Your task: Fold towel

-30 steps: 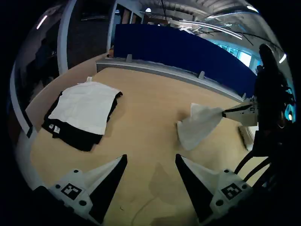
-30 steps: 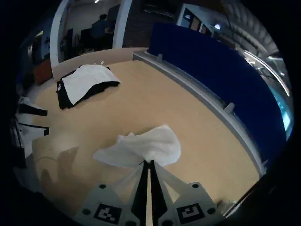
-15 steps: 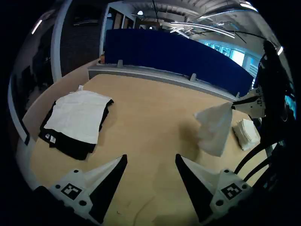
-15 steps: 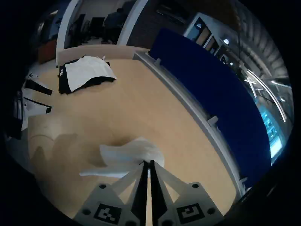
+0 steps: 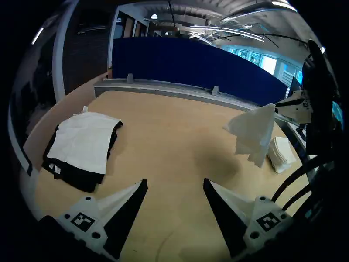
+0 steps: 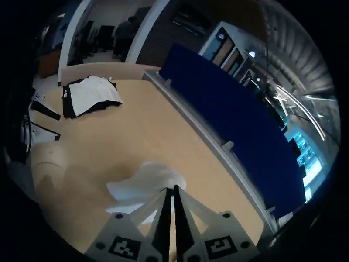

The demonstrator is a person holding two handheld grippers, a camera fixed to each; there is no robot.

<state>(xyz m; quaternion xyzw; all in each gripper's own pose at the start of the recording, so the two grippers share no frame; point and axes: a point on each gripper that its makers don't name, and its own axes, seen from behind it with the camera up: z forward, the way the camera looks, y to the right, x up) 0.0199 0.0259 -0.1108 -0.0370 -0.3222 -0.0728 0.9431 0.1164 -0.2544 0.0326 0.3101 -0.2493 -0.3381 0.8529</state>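
Clamps the towel in the right gripper, dangling beneath its tips, off the surface. Holds the left gripper apart, empty.

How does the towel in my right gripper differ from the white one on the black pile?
The held towel hangs crumpled in the air above the table; the white towel on the black pile lies flat and squared. The held towel is pinched by the right gripper, jaws shut; the pile's towel has nothing touching it. Both are white cloth.
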